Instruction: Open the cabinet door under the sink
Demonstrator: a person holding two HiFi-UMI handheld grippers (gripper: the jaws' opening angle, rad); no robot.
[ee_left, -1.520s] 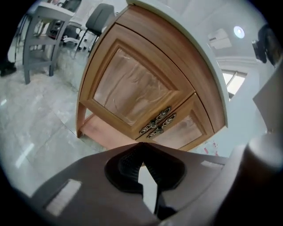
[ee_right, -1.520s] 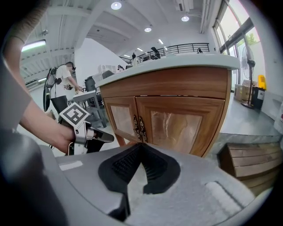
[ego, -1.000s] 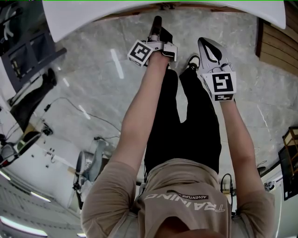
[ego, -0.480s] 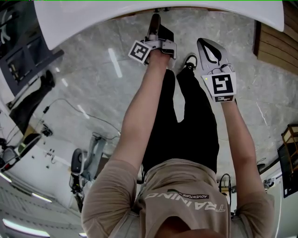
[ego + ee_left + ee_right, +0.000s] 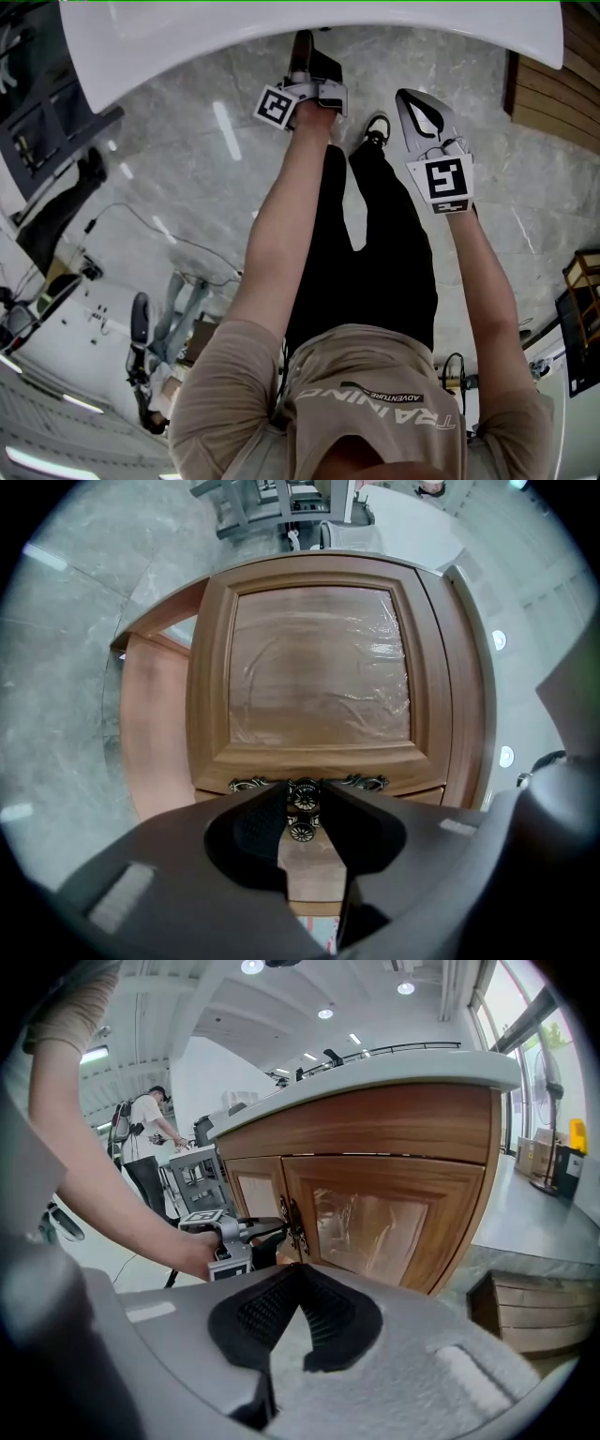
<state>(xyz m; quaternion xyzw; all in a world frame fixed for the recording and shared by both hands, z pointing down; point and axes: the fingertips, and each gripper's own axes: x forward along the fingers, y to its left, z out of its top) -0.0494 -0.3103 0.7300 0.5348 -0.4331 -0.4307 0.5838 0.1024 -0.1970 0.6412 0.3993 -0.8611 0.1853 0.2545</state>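
The wooden cabinet door point(image 5: 319, 667) fills the left gripper view, its panel covered in clear film. Two ornate metal knobs point(image 5: 302, 799) sit at the seam between the two doors. My left gripper point(image 5: 304, 810) points level at them, its jaws closing with a knob in the gap between the tips and no pad visibly pressing on it. In the head view the left gripper point(image 5: 300, 66) reaches under the white counter rim point(image 5: 187, 37). My right gripper point(image 5: 417, 98) hangs to the right, shut and empty. The right gripper view shows both doors point(image 5: 384, 1222) looking shut, and the left gripper point(image 5: 253, 1237) at the knobs.
Grey marble floor point(image 5: 187, 159) lies below. A slatted wooden crate point(image 5: 534, 1316) stands to the right of the cabinet. Behind me are office chairs and equipment point(image 5: 150, 347), and another person point(image 5: 145, 1138) stands in the distance.
My left gripper has edged a little up the picture toward the counter rim. The right gripper has hardly moved.
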